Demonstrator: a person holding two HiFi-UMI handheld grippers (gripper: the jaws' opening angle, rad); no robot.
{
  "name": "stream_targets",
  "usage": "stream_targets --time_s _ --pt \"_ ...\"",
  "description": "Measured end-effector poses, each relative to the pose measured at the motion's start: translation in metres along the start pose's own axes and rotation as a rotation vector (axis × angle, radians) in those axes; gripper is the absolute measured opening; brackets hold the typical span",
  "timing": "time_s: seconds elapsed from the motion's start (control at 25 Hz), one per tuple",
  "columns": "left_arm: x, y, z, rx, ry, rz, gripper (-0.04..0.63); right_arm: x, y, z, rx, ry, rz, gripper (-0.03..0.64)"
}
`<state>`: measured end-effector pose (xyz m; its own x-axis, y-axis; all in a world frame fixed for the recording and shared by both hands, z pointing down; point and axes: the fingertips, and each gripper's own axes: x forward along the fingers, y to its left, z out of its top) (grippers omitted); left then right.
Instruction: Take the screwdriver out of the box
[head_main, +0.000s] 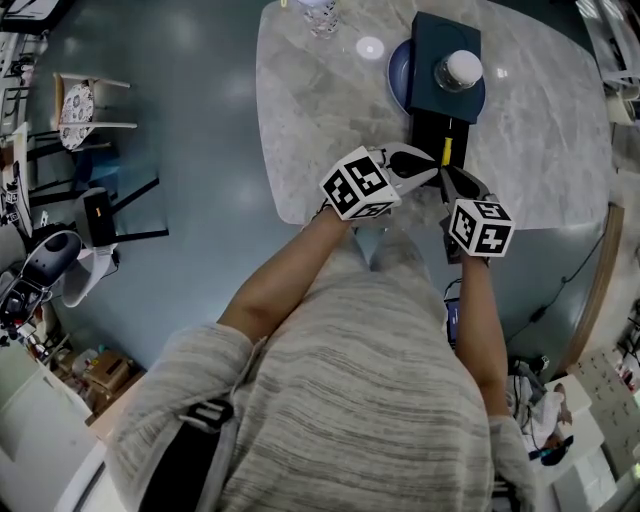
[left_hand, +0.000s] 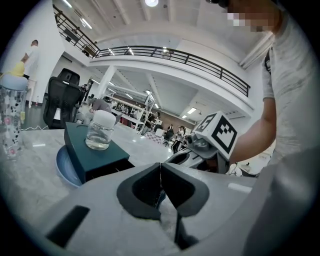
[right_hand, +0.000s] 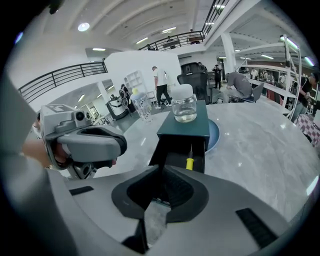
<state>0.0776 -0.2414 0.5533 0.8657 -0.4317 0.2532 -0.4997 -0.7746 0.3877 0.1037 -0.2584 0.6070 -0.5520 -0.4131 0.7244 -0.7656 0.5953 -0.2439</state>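
Screwdriver (right_hand: 189, 163) in open box (right_hand: 183, 128); both jaws pressed together, empty.
Risk: right gripper (right_hand: 161, 172) bumps box, jar (right_hand: 184, 108) topples off.

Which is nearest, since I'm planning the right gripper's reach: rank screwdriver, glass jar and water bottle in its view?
1. The screwdriver, in the open box just ahead of the right gripper.
2. The glass jar, on top of the box, behind.
3. The water bottle, far back on the table, left.
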Motion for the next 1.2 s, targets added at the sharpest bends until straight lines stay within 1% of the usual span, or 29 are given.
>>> stream_targets --time_s 0.36,0.4,0.44,0.48,0.68,0.88,0.96,1.2 --pt "-0.01 0.009 -0.006 -0.035 -0.004 0.019 0.015 0.019 -0.015 -0.008 0.011 0.084 -0.086 0.015" --pt "-0.011 0.01 -0.006 -0.037 -0.004 0.02 0.015 0.021 -0.017 -0.01 0.014 0.094 -0.095 0.025" --pt "-0.012 0.011 -0.007 -0.04 -0.004 0.021 0.015 0.023 -0.019 -0.011 0.018 0.104 -0.105 0.072" --pt "-0.013 0.012 -0.007 -0.042 -0.005 0.023 0.015 0.025 -0.021 -0.012 0.022 0.114 -0.115 0.095" --pt "-0.019 0.016 -0.009 -0.052 -0.003 0.024 0.015 0.033 -0.027 -0.013 0.021 0.15 -0.17 0.113" --pt "-0.021 0.017 -0.011 -0.059 0.0 0.019 0.015 0.039 -0.03 -0.012 0.028 0.169 -0.188 0.138" --pt "-0.022 0.019 -0.011 -0.062 -0.002 0.019 0.015 0.043 -0.031 -0.013 0.029 0.181 -0.196 0.14" --pt "-0.029 0.027 -0.011 -0.073 -0.003 0.024 0.015 0.053 -0.044 -0.023 0.035 0.253 -0.257 0.141"
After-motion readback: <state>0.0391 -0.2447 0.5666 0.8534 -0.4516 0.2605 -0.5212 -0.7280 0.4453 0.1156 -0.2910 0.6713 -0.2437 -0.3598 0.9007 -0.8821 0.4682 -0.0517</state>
